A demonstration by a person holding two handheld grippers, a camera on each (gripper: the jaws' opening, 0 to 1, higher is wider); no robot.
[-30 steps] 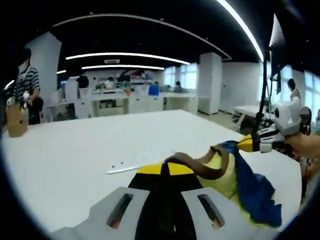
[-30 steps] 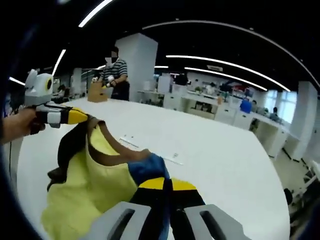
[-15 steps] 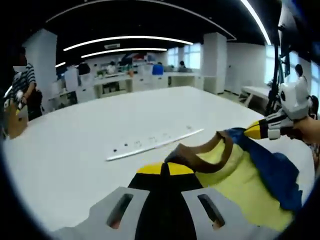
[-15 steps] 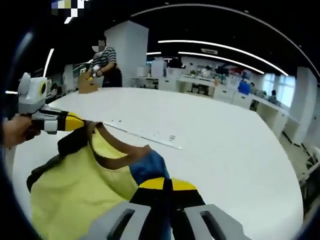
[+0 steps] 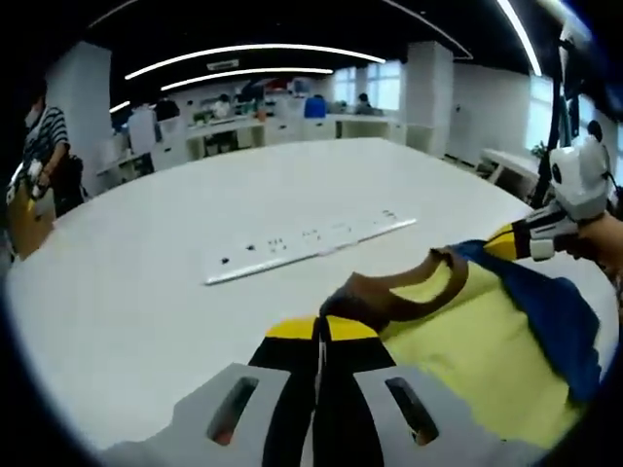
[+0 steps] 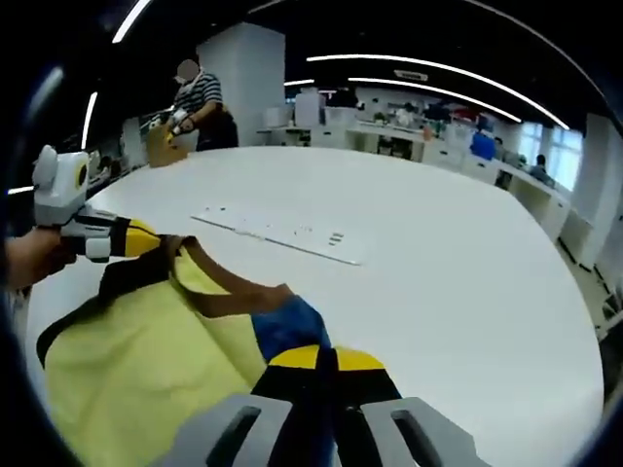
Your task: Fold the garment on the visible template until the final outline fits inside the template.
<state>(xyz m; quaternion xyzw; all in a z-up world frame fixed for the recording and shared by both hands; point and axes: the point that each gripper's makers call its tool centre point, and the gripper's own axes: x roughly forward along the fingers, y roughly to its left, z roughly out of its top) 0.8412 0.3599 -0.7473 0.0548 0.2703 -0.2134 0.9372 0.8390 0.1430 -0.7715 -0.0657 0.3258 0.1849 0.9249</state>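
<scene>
In the left gripper view, the left gripper (image 5: 321, 329) has its yellow-tipped jaws pressed together on the brown neckline trim of the yellow garment (image 5: 467, 350), which spreads away from the jaw tips to the right, with a blue panel along its far right edge. The right gripper (image 5: 508, 243) comes in from the right, held by a hand (image 5: 596, 241), its yellow tip clamped on the garment's blue shoulder edge. Ahead of the left jaws, well apart from the cloth, a thin white strip (image 5: 310, 248) with small dark marks lies across the white table (image 5: 146, 292). A person in a striped shirt (image 5: 44, 161) stands at the far left. In the right gripper view, the right gripper (image 6: 326, 358) pinches the blue part of the garment (image 6: 146, 360) right at its tips; the yellow body stretches off to the left toward the left gripper (image 6: 136, 238), which grips the brown-trimmed edge there. The white strip (image 6: 282, 233) lies ahead of the jaws, beyond the neckline.
</scene>
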